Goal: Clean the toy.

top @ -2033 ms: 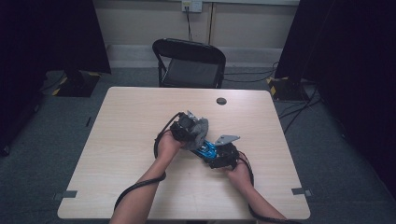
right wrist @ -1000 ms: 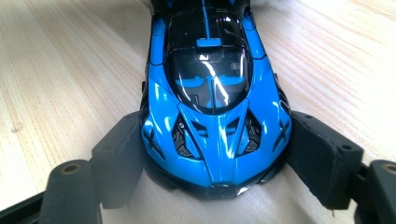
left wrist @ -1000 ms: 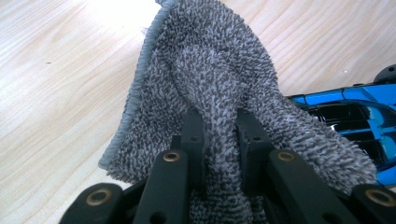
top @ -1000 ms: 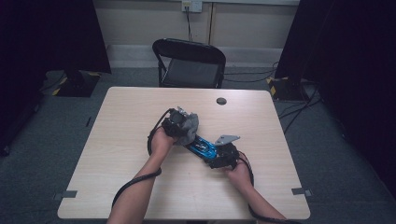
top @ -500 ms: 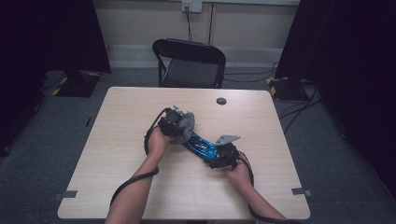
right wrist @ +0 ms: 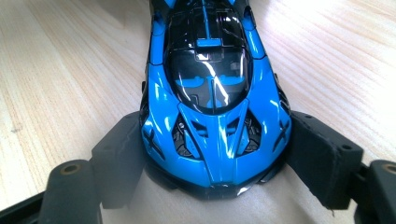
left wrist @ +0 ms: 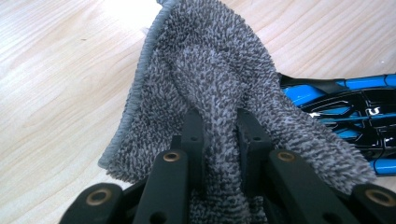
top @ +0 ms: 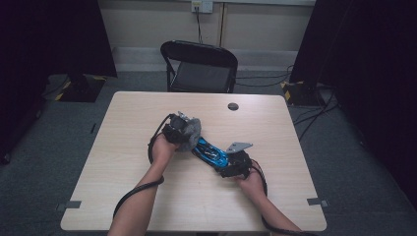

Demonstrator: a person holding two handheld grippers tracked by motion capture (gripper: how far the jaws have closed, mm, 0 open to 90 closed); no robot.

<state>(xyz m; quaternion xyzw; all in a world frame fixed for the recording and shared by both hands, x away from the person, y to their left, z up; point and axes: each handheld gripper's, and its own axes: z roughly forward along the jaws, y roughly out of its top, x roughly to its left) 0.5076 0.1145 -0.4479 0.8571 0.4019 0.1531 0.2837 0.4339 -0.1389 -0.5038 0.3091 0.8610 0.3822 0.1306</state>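
A blue and black toy car (top: 210,151) (right wrist: 212,93) lies on the wooden table (top: 147,113), near its middle. My right gripper (top: 227,163) (right wrist: 215,158) is shut on the car's end, one pad against each flank. My left gripper (top: 183,132) (left wrist: 219,140) is shut on a fold of a grey fluffy cloth (top: 191,129) (left wrist: 210,88). The cloth hangs over the far end of the car (left wrist: 345,116).
A black folding chair (top: 199,66) stands beyond the table's far edge. A small dark round spot (top: 233,106) sits on the tabletop at the back right. Black curtains flank the room, and cables trail on the floor.
My left gripper with the cloth has slid up and to the left along the car, baring more of its blue body. My right gripper has kept still on the car.
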